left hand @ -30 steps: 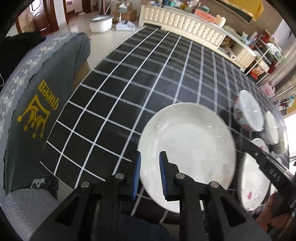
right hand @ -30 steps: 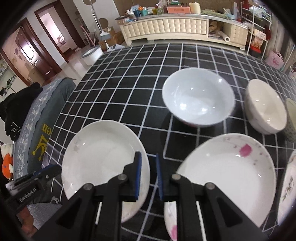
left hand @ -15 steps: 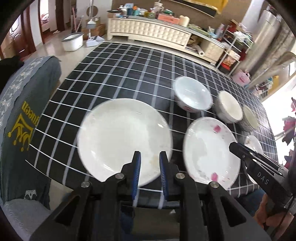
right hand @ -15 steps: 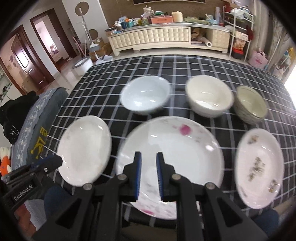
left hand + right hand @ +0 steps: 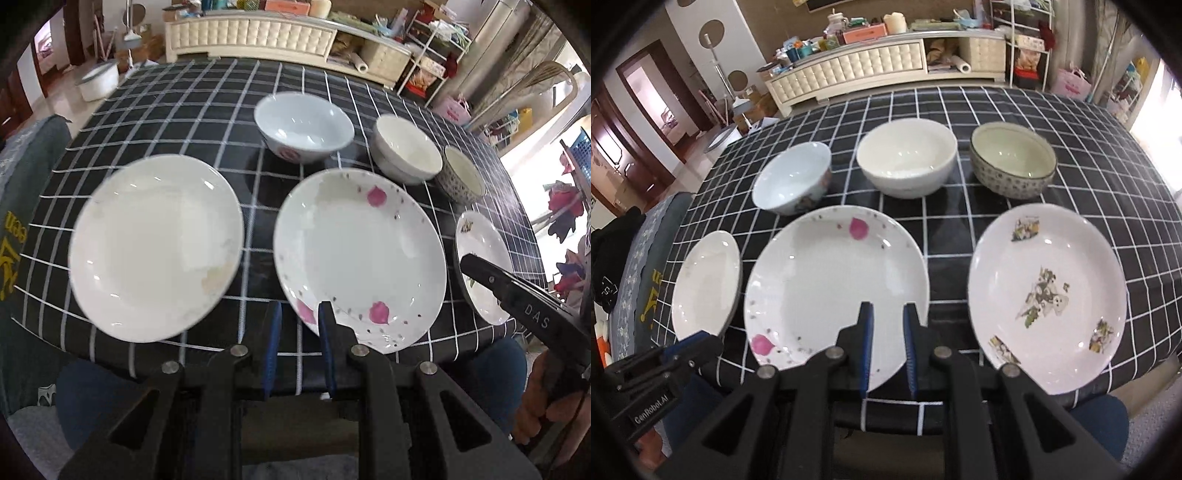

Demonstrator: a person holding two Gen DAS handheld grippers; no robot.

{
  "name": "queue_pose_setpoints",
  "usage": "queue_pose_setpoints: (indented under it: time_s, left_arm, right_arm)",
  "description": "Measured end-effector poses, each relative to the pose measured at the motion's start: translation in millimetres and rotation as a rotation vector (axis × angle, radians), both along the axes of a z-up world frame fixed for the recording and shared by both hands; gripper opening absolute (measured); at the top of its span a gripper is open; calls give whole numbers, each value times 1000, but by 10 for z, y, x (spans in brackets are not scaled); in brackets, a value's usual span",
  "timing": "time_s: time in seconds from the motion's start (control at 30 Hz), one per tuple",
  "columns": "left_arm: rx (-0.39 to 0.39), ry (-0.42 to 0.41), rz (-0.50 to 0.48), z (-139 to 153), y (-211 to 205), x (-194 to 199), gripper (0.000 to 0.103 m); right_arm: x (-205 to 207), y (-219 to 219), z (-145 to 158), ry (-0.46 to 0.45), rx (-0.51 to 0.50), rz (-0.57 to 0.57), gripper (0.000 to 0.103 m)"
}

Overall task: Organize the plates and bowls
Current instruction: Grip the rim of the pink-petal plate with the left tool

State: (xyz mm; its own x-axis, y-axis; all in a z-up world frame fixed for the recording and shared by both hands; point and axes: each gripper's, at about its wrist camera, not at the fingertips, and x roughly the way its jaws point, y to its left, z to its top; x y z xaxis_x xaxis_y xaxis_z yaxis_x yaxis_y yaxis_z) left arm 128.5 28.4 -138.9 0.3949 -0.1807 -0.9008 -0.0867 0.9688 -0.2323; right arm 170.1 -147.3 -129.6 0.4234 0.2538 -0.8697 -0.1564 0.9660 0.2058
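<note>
On the black checked table (image 5: 192,92) lie three plates in a front row: a plain white plate (image 5: 155,243) (image 5: 705,284) at left, a pink-petal plate (image 5: 360,254) (image 5: 834,284) in the middle, a plate with printed figures (image 5: 1047,295) (image 5: 484,266) at right. Behind them stand a pale blue bowl (image 5: 303,125) (image 5: 792,182), a cream bowl (image 5: 406,153) (image 5: 907,162) and a patterned bowl (image 5: 460,179) (image 5: 1012,164). My left gripper (image 5: 297,312) is empty, its jaws a narrow gap apart, at the petal plate's near rim. My right gripper (image 5: 888,312) is the same, above that plate's near right rim.
A grey cushioned seat (image 5: 26,177) stands at the table's left edge. A long white cabinet (image 5: 871,66) with clutter runs behind the table. A wire shelf (image 5: 432,48) stands at the back right. The table's front edge is close under both grippers.
Both grippers have swung right and pulled back toward the front edge; more of the plates and bowls shows now. No dish has moved. The jaws have kept their narrow gap.
</note>
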Motion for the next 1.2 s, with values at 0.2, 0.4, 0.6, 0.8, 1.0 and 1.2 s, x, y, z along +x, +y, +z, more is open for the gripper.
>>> queue_pose_setpoints:
  time_s: [0.2,0.4,0.6,0.8,1.0,1.2]
  left_arm:
    - [-45,69,15,-256,-24,79,18]
    - [-20,73,26,-382,-33,176,19]
    - [19,78,25,-481,-22,346,19]
    - [44,79,12,-545,-51,468,19]
    - [69,82,-10,-612,-89,551,19]
    - [70,75,-6,-603,-66,545,18]
  right_arm:
    - [125,-2,-124,5,-36,28,21]
    - [306,-6,-187,-20,-79,53,63]
    - [529,11,-342,18,-73,103,63]
    - [639,58,-525,51,-73,137,62]
    - [644,112,-600,65,-73,161,35]
    - [605,47,-545,63,-58,117,28]
